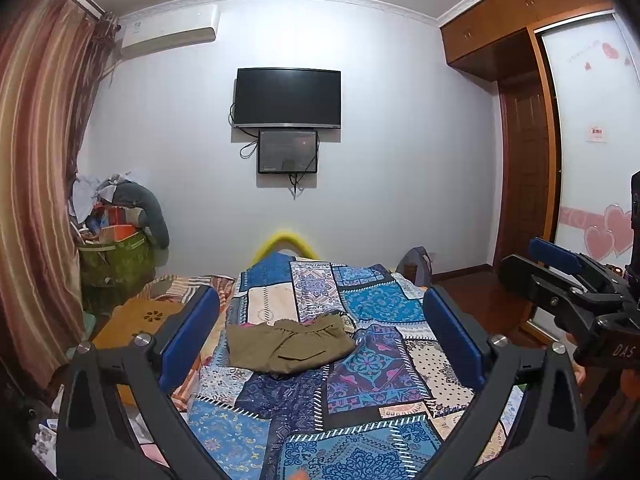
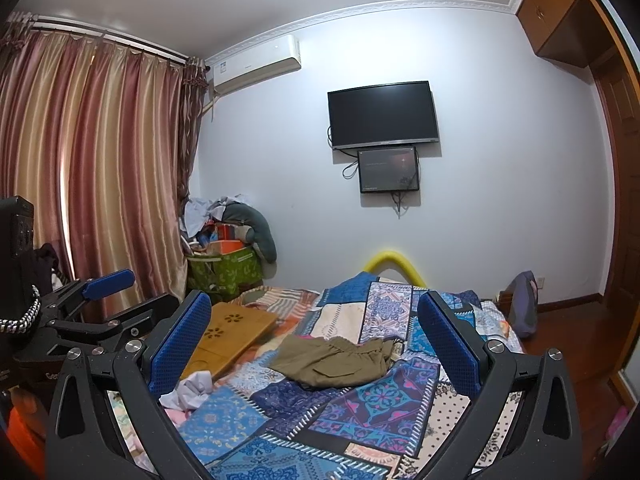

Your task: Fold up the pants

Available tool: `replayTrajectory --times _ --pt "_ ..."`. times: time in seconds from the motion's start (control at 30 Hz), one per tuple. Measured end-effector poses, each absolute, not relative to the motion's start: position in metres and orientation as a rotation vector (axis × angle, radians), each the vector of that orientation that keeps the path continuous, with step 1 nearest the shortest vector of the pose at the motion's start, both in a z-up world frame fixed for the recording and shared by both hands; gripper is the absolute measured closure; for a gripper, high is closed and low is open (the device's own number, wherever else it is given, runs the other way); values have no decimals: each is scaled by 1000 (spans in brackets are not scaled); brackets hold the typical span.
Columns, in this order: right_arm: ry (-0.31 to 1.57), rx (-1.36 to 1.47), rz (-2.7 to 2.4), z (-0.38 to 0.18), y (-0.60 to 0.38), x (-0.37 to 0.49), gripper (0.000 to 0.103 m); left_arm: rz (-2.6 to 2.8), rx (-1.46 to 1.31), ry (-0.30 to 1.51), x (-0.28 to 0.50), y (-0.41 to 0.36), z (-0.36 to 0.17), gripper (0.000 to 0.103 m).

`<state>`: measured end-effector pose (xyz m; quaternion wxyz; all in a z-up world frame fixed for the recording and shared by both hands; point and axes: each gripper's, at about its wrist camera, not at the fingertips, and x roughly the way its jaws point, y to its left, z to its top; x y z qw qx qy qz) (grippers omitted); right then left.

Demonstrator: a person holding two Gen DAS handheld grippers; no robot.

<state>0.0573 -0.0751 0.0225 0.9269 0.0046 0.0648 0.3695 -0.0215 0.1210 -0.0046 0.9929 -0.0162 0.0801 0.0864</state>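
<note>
Right now the olive-green cotton pants [image 1: 289, 344] lie in a compact, rumpled bundle on the blue patchwork-print bedspread [image 1: 372, 372], ahead of both tools and between the spread fingers of each as its camera looks forward. The gathered elastic waistband faces away from the tools, and a flap pocket shows on the nearer side; the cloth looks soft and limp, so it should drape and crease easily. The left gripper [image 1: 320, 344] is released, its blue ribbed pads wide apart and holding nothing, raised well short of the garment. The right gripper [image 2: 314, 346] is likewise spread and empty, hanging back from the bundle at about the same remove. To my eye the pants are either folded already or loosely heaped; I cannot tell which, though the uneven edges suggest the fold wants tidying or has yet to start. The next move, I would judge, calls for both tools to come down on opposite edges of the cloth and pinch only the top layers without catching the bedspread beneath. Beyond the left tool's outer finger a flat bamboo lap tray [image 2: 228, 336] rests on the bed, and nearer the right tool's left finger sits a crumpled white cloth [image 2: 192, 390].
</note>
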Motion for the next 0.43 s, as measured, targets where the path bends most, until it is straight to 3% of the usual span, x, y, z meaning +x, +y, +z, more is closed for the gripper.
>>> replayTrajectory --times 0.43 --pt "138 9 758 22 -73 59 0 162 -32 164 -21 119 -3 0"
